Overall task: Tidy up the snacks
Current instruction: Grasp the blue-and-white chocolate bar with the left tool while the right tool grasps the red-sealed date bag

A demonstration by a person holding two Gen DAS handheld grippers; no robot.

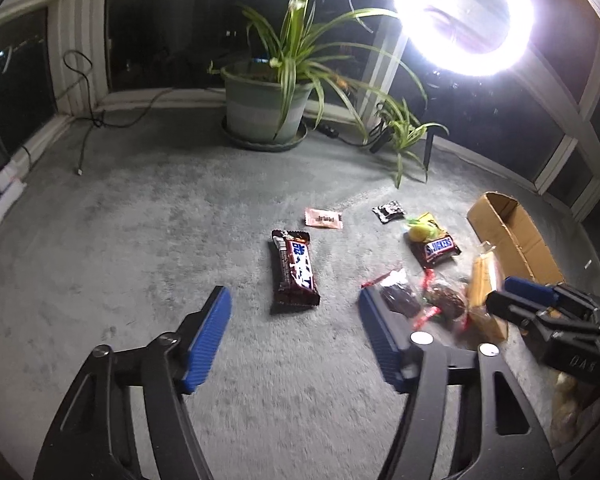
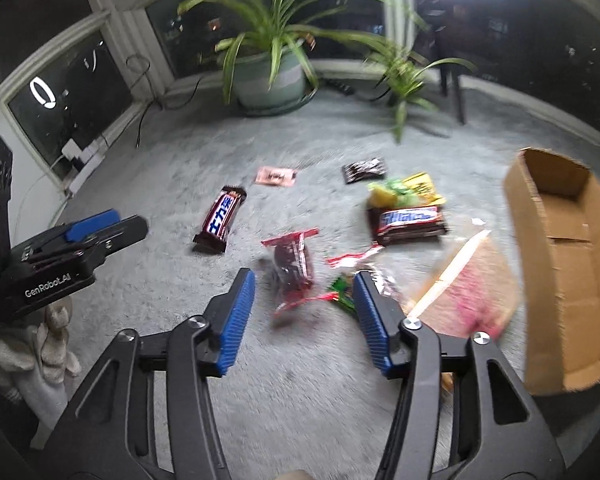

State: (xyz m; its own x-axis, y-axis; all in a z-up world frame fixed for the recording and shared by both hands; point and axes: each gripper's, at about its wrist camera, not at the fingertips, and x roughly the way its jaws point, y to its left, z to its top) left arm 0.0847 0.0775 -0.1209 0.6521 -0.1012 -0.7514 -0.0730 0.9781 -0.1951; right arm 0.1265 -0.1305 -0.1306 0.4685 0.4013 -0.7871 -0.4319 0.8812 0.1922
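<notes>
Snacks lie scattered on the grey carpet (image 1: pixel 140 240) ahead of you. Your left gripper (image 1: pixel 296 300) hangs with jaws apart and empty, just short of the brown chocolate bar (image 1: pixel 294 268). Your right gripper (image 2: pixel 304 284) is also apart and empty, the red-wrapped snack (image 2: pixel 294 268) lying between its tips. Beside them lies the open cardboard box (image 2: pixel 572 264).

a long brown chocolate bar (image 1: pixel 294 268) with blue-and-white lettering lies flat on the grey carpet, apart from the rest. a brown snickers pack (image 1: pixel 436 250) lies by a yellow-green packet (image 1: pixel 422 228). two clear red-trimmed wrappers (image 2: pixel 294 266) lie near an open cardboard box (image 2: pixel 564 248) on its side.
</notes>
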